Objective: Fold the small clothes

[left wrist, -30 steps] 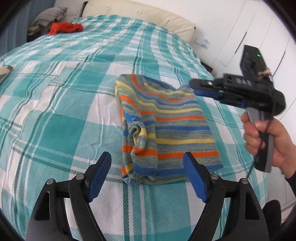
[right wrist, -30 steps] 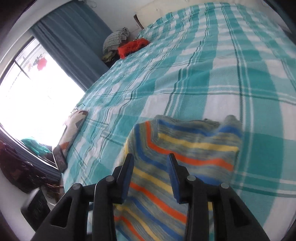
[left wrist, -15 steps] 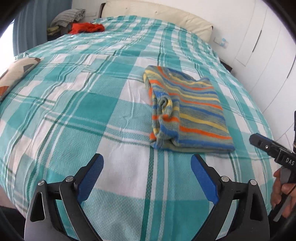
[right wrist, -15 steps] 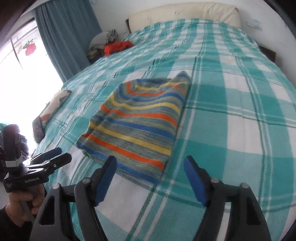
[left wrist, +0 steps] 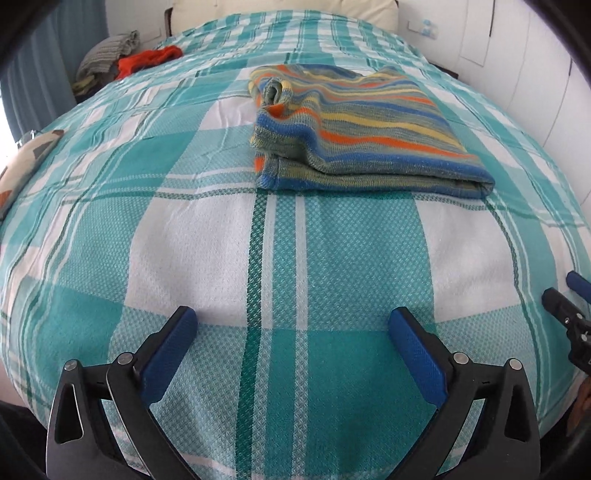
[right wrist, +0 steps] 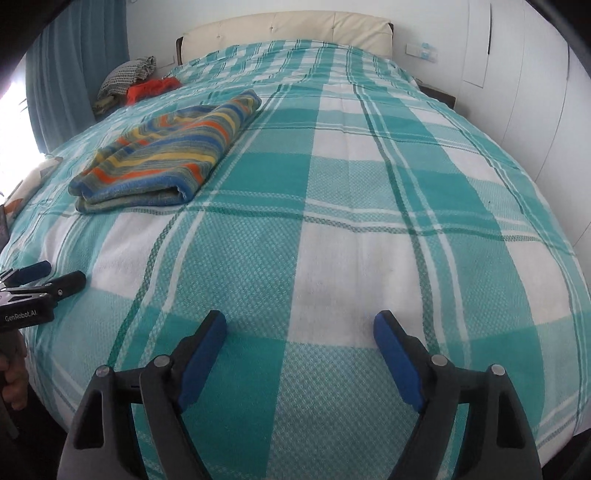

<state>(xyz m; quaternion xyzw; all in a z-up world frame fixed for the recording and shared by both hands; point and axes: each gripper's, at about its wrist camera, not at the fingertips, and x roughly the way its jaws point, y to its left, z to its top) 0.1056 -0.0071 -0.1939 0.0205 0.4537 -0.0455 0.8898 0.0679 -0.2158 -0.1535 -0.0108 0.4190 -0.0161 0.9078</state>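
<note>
**Status: striped garment folded; both sets of fingers free of it**

The striped knit garment (left wrist: 354, 122) lies on the bed (left wrist: 280, 266) as a compact, multi-layer rectangle. Its near edge shows stacked layers lying flat on one another. At its left end, as the left wrist view shows it, a rolled tuck of fabric stands slightly proud of the top layer. I judge the fold of this item complete, or complete apart from flattening that tuck.

The garment rests on the checked teal-and-white bedspread, toward the middle of the bed and well apart from both of my tools.

My left gripper (left wrist: 291, 332) hovers over bare bedspread, short of the garment. Its jaws are opening, already spread wide, with nothing between them. My right gripper (right wrist: 299, 332) is also over bare bedspread, with the garment off to its left. Its jaws are opening too and hold nothing.

Remaining work, as I judge it: a red garment (right wrist: 153, 88) and a grey patterned garment (right wrist: 127, 75) lie in a loose heap at the far left corner of the bed, near the headboard (right wrist: 284, 33) and the curtain (right wrist: 77, 66). Neither looks folded. If they belong to the batch, they come next. A patterned cushion (left wrist: 22, 166) at the left edge of the bed plays no part.
</note>
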